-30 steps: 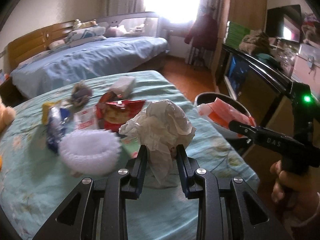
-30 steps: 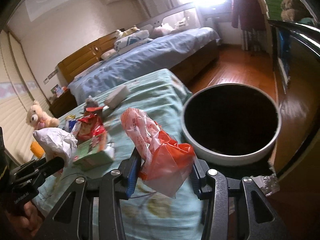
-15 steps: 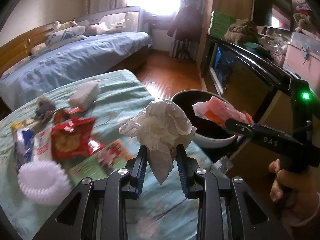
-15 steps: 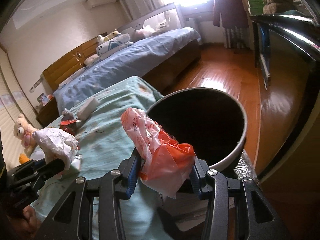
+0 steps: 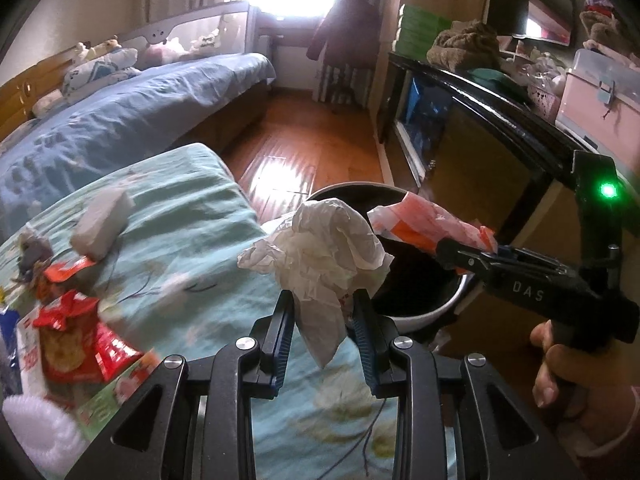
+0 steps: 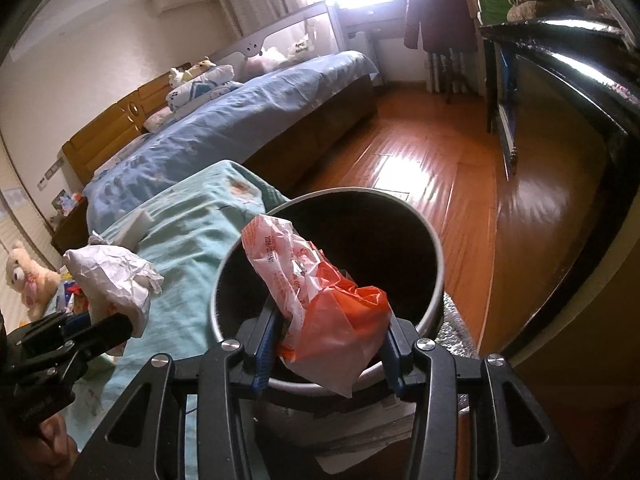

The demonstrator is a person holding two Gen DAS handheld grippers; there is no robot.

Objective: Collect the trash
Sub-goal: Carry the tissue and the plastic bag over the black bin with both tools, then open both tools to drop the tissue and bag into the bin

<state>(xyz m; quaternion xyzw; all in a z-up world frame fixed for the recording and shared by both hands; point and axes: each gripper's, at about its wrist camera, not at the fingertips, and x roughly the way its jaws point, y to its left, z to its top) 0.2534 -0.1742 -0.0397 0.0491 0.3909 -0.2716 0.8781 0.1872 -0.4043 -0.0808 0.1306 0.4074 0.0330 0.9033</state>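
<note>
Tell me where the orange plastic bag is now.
The orange plastic bag is clamped in the right gripper, over the dark bin's rim, beside the bed.

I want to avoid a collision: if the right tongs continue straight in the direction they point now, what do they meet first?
Probably the trash bin: the right tongs, shut on the orange plastic bag, point down into its dark open mouth. Depth is unclear, so they could meet the near rim first.
</note>
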